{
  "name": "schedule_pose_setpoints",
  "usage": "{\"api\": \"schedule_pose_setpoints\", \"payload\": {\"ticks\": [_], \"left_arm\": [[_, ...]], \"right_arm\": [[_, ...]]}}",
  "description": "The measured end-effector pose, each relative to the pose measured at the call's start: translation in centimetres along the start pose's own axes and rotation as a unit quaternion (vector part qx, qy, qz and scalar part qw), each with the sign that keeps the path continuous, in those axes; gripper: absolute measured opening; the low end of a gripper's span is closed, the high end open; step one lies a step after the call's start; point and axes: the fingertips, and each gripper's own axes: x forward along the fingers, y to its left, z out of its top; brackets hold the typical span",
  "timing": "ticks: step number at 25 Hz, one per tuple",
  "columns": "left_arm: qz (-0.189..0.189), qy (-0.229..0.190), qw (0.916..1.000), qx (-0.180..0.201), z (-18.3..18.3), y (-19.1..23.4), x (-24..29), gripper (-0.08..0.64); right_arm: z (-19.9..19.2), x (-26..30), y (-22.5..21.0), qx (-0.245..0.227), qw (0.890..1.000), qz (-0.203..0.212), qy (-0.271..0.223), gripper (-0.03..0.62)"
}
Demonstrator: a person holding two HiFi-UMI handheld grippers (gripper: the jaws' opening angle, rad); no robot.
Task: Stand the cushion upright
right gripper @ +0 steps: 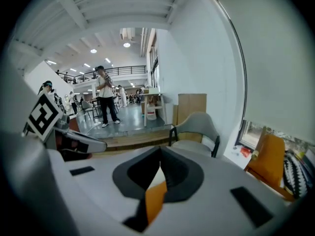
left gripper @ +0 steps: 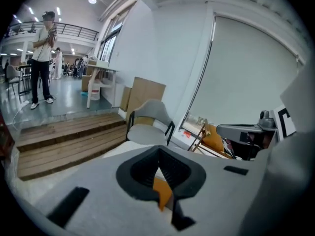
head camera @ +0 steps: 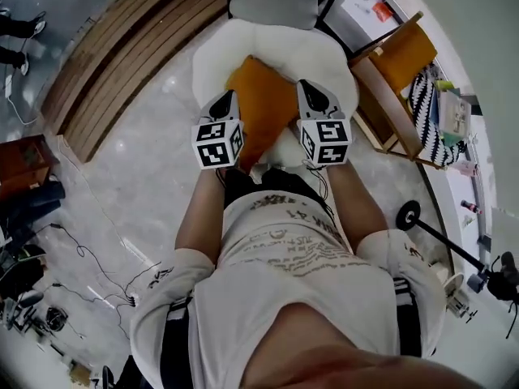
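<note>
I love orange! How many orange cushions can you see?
2. One orange cushion is on the white fluffy seat in the middle. A second orange cushion sits in the wooden armchair at the right. Others may be hidden.

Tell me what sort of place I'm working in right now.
Probably a big open hall or workshop with a lounge corner: a white seat with an orange cushion, a grey chair, wooden steps, and a railed upper gallery behind.

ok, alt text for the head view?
The left gripper and right gripper are each shut on a side edge of an orange cushion on a fluffy white seat. A grey chair stands beyond; the person's torso fills the foreground.
</note>
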Motion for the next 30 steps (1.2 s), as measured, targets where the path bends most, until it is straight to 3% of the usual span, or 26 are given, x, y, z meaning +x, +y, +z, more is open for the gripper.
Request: {"api": "schedule_pose_setpoints", "payload": {"ticks": [5,12,18,24,30], "left_arm": [[0.02,0.051,0.9968,-0.059,-7.4,2.5,0.3,0.014],[0.053,0.106,0.9836,-0.136,-17.6,5.5,1.0,0.014],[0.07,0.133,0.966,-0.21,-26.1,8.0,3.2,0.014],[0.097,0.168,0.9475,-0.255,-34.9,11.5,5.5,0.014],[0.111,0.159,0.9306,-0.311,-40.8,14.9,7.2,0.015]], "right_arm": [[-7.5,0.3,1.1,-0.019,0.997,0.02,0.071,0.028],[-16.7,1.9,1.2,-0.028,0.99,0.033,0.134,0.028],[-22.9,5.1,-0.1,-0.047,0.985,0.03,0.166,0.028],[-29.1,8.8,-0.3,-0.056,0.978,0.045,0.196,0.028],[-35.1,13.6,-0.9,-0.067,0.975,0.047,0.207,0.029]]}}
